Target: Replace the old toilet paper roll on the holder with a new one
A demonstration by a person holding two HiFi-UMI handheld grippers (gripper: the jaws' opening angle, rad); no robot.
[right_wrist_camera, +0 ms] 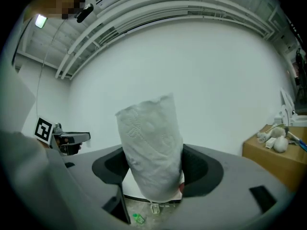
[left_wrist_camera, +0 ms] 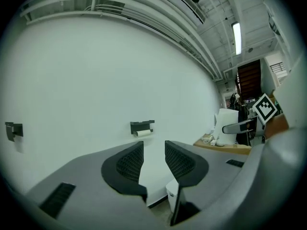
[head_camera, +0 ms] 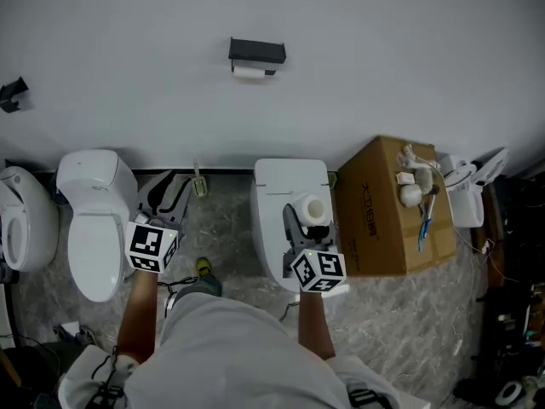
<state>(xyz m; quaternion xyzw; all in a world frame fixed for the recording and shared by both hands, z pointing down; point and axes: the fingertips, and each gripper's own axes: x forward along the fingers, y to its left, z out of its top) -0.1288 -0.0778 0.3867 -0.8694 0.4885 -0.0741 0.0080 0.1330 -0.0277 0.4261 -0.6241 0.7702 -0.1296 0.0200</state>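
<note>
Between the jaws of the right gripper (right_wrist_camera: 153, 169) stands the new toilet paper roll (right_wrist_camera: 151, 147), upright and tipped slightly, its embossed white sides clenched by both pads. From the head view, this gripper and its roll hang over a white toilet (head_camera: 285, 181) whose tank is against the wall. The left gripper (left_wrist_camera: 153, 159) is released: its jaws stand apart, and only the white wall shows through the gap. It hangs over the grey marbled floor (head_camera: 230, 228), between that toilet and a second white toilet (head_camera: 94, 220) on the left.

Up on the wall, well apart from both grippers, is the black holder (head_camera: 256, 54), with the old roll (head_camera: 249, 72) hanging thin under it. The holder sits roughly above the left edge of the nearer toilet's tank, so that toilet lies between the person and the wall below it.

A brown cardboard box (head_camera: 383, 203), with small white items on top, stands just right of that toilet. A third toilet (head_camera: 21, 228) shows at the far left edge, and a small black fixture (head_camera: 13, 94) is mounted on the wall above it.
</note>
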